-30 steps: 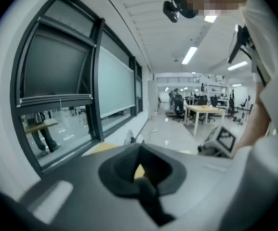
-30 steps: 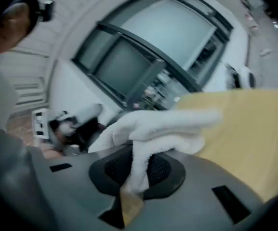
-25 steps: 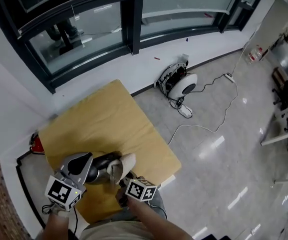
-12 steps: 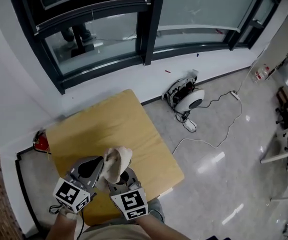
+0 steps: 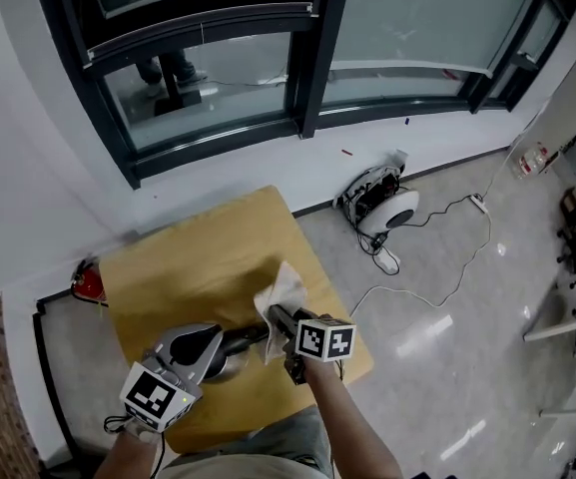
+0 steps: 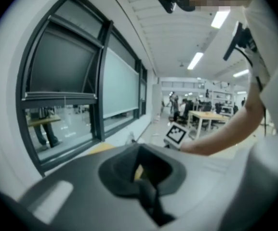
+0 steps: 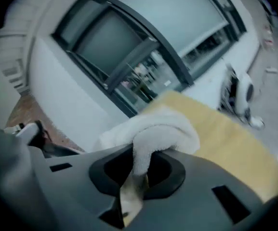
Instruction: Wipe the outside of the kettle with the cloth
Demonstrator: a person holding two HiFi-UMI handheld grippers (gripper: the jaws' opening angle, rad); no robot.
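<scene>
A dark kettle (image 5: 238,347) stands near the front of the wooden table (image 5: 198,257). My left gripper (image 5: 218,345) reaches to its left side; the grey housing hides the jaws, so the grip does not show. My right gripper (image 5: 276,317) is shut on a white cloth (image 5: 284,297), which it holds up just right of the kettle and off its body. In the right gripper view the cloth (image 7: 163,129) bulges out of the jaw recess over the table (image 7: 225,134). The left gripper view shows only the right gripper's marker cube (image 6: 176,134) and the person's forearm.
The table's right edge (image 5: 342,302) drops to a shiny floor. There a white round device (image 5: 395,206) lies with trailing cables (image 5: 437,267). A red object (image 5: 88,285) sits on the floor by the table's left corner. Dark-framed windows (image 5: 307,58) stand behind.
My right gripper swung the cloth off the top of the kettle and out to the right, rolling as it went. The left gripper stayed put.
</scene>
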